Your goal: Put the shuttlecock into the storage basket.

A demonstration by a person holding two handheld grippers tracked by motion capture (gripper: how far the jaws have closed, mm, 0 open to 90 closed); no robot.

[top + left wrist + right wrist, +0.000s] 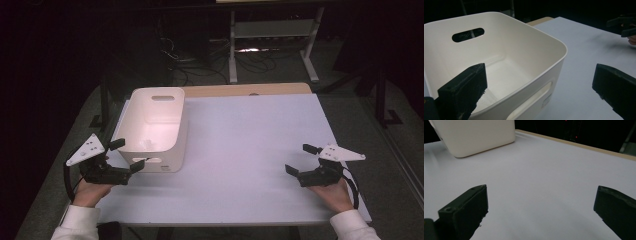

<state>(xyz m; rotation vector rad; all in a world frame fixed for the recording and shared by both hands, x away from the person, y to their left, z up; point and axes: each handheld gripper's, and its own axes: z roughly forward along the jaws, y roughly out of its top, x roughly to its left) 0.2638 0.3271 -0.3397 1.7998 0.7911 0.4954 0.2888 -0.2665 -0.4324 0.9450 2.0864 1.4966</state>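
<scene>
A white plastic bin (pixel 155 127) with slot handles stands on the left of the white table (pixel 245 145). My left gripper (pixel 127 155) is open at the bin's near left corner, one jaw over the inside and one outside the front wall. In the left gripper view the bin (pixel 506 50) looks empty apart from something pale and unclear on its floor. My right gripper (pixel 302 160) is open near the table's right front, jaws wide with nothing between them. The right gripper view has the bin (pixel 476 135) far off at the upper left.
A tan board edge (pixel 245 90) runs along the table's far side. Behind it, on the dark floor, stand a white frame (pixel 272 35) and cables. The other hand's gripper (pixel 622 25) appears at the far right of the left gripper view.
</scene>
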